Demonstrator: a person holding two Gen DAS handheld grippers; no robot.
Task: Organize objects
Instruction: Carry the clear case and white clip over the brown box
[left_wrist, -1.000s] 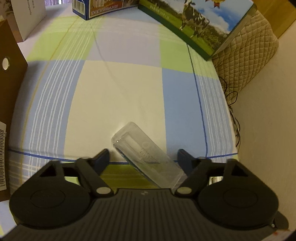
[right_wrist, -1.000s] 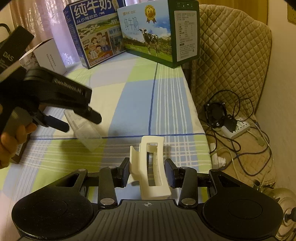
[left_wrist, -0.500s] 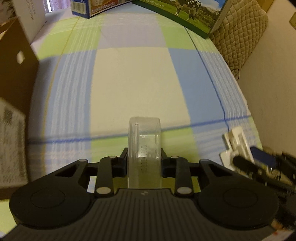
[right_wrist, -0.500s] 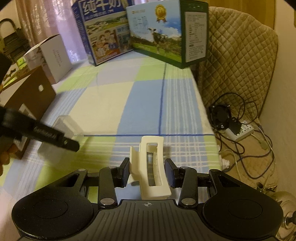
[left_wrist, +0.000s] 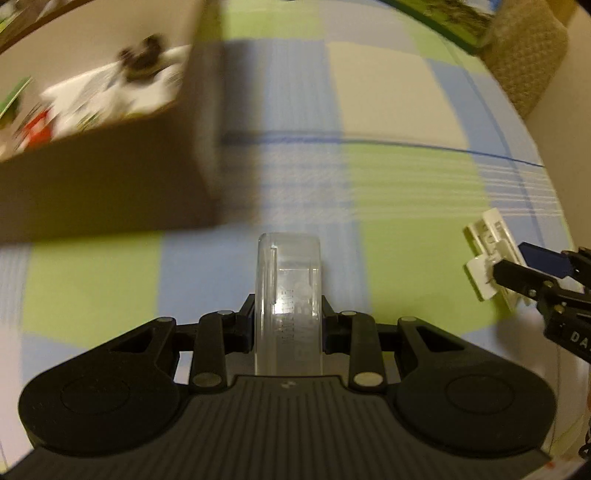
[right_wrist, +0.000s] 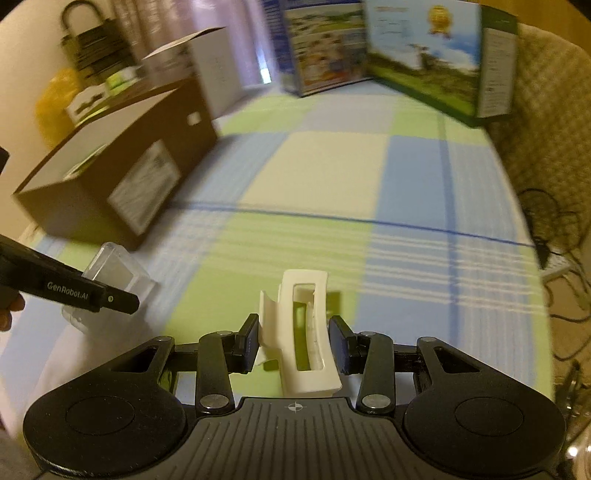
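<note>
A clear plastic case (left_wrist: 289, 295) sits lengthwise between my left gripper's (left_wrist: 288, 317) fingers, which are shut on it above the checked cloth. The same case (right_wrist: 114, 280) shows in the right wrist view at the lower left, under the left gripper's finger (right_wrist: 110, 299). My right gripper (right_wrist: 295, 345) is shut on a white hair clip (right_wrist: 306, 332), held upright over the green patch. In the left wrist view the clip (left_wrist: 487, 258) appears at the right edge in the right gripper's fingers (left_wrist: 517, 277). An open brown cardboard box (left_wrist: 103, 177) with several blurred items stands just ahead-left of the case.
The brown box (right_wrist: 110, 177) stands at the table's left. A white box (right_wrist: 210, 74) and two milk cartons (right_wrist: 325, 48) (right_wrist: 436, 62) line the back. A quilted chair (right_wrist: 546, 110) and cables (right_wrist: 554, 236) lie beyond the right edge.
The left gripper went from open around the clear case to shut on it, then swung left with it toward the brown box. The right gripper keeps the clip and has turned left.
</note>
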